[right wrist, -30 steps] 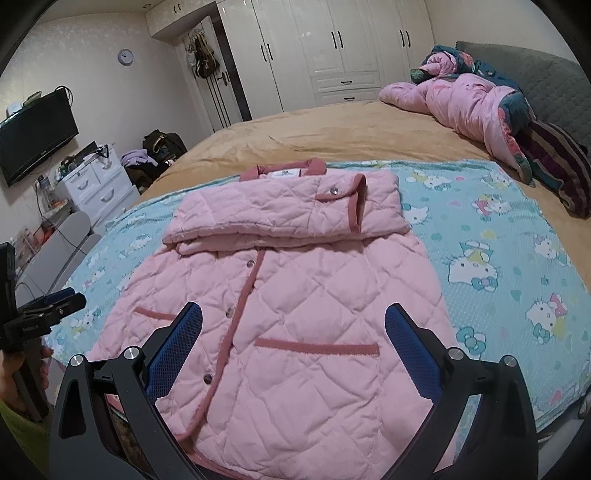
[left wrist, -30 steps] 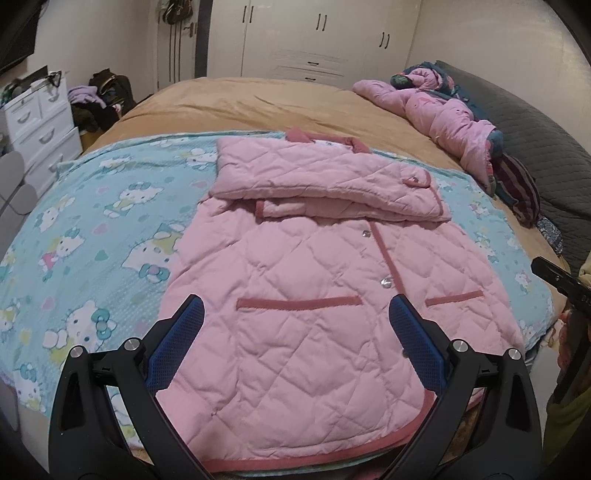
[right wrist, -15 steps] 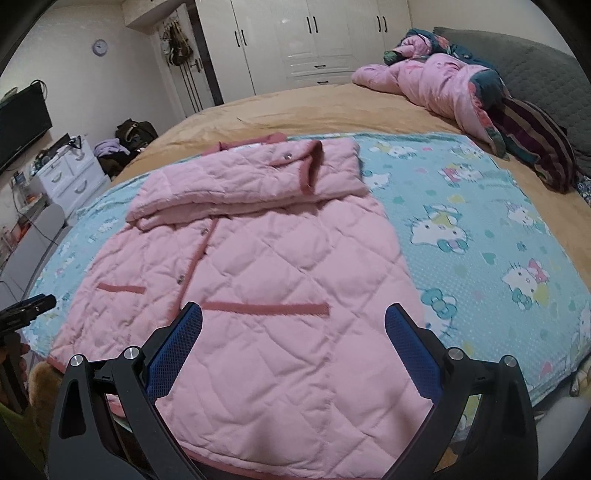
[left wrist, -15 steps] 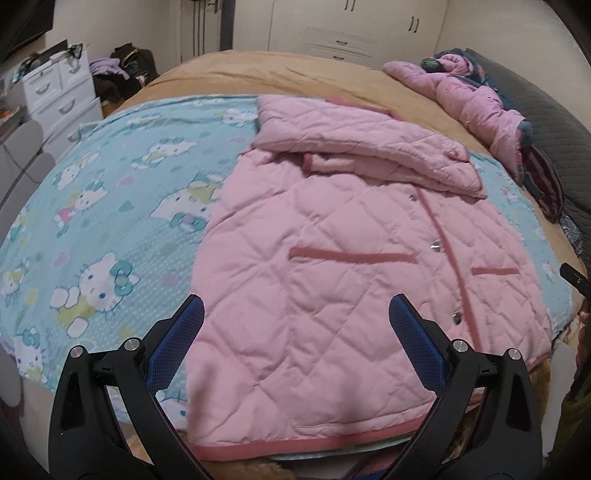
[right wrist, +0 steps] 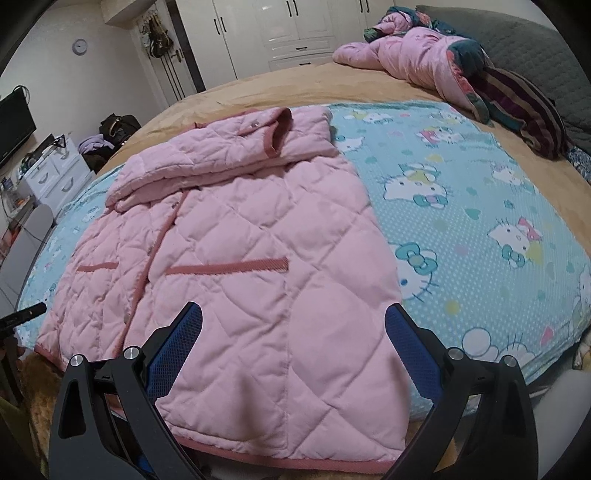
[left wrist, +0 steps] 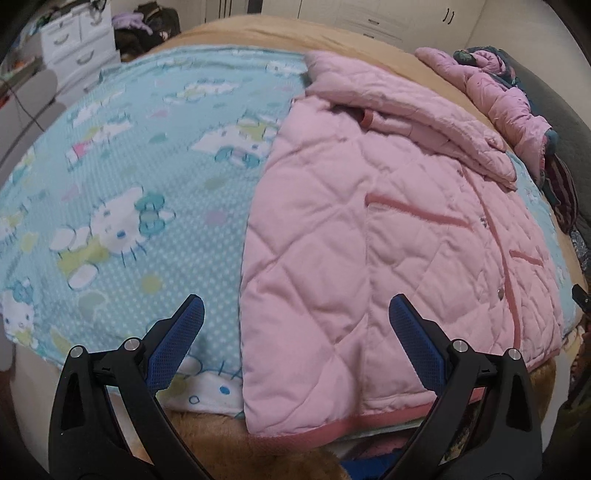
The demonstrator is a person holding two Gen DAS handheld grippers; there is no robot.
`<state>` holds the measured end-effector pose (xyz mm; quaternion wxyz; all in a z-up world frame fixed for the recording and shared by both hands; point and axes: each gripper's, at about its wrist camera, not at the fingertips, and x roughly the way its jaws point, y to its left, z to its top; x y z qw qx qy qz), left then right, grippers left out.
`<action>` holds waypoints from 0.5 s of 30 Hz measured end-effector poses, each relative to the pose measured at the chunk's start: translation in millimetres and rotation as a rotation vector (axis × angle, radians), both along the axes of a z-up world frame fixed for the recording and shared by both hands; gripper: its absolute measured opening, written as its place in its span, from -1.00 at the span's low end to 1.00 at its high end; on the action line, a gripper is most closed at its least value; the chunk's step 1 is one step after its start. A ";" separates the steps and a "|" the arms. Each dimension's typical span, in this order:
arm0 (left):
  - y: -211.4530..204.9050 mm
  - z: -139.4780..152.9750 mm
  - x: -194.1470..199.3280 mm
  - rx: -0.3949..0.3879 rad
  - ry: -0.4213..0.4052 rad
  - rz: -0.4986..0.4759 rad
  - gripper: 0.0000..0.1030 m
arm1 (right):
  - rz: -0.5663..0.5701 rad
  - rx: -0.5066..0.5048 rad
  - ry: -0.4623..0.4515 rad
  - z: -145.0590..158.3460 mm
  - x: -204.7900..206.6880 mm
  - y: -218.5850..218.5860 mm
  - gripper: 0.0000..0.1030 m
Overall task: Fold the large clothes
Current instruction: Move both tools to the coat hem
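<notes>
A pink quilted jacket (left wrist: 388,229) lies front up on a blue cartoon-cat blanket (left wrist: 129,177), its sleeves folded across the chest. My left gripper (left wrist: 295,336) hangs open just above the jacket's bottom left corner, the hem's darker pink trim below it. In the right wrist view the same jacket (right wrist: 236,258) spreads out, and my right gripper (right wrist: 293,339) stands open over its bottom right corner. Neither gripper holds cloth. The tip of the other gripper shows at each view's edge.
A tan bedspread (right wrist: 295,85) covers the bed beneath the blanket (right wrist: 480,206). A crumpled pink coat (right wrist: 410,51) and striped cloth (right wrist: 524,107) lie by a grey headboard. White drawers (left wrist: 74,44) and a wardrobe (right wrist: 288,29) stand beyond the bed.
Both grippers have dropped lower and moved apart, the left toward the jacket's left hem corner, the right toward its right hem corner. The jacket has not moved.
</notes>
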<state>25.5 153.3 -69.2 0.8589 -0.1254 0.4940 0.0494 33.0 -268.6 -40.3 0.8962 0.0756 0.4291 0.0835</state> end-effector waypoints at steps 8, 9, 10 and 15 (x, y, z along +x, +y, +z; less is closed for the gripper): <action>3.8 -22.8 0.0 -0.086 0.068 -0.024 0.82 | -0.010 0.011 0.029 -10.6 -8.9 -11.9 0.92; 3.8 -26.0 1.4 -0.102 0.086 -0.027 0.82 | -0.012 0.014 0.036 -12.3 -10.0 -13.8 0.92; 2.5 -29.1 2.9 -0.119 0.103 -0.029 0.82 | -0.013 0.017 0.040 -13.2 -10.9 -15.6 0.92; -13.9 -34.4 4.9 -0.126 0.115 -0.100 0.82 | -0.018 0.016 0.055 -16.1 -21.2 -26.4 0.92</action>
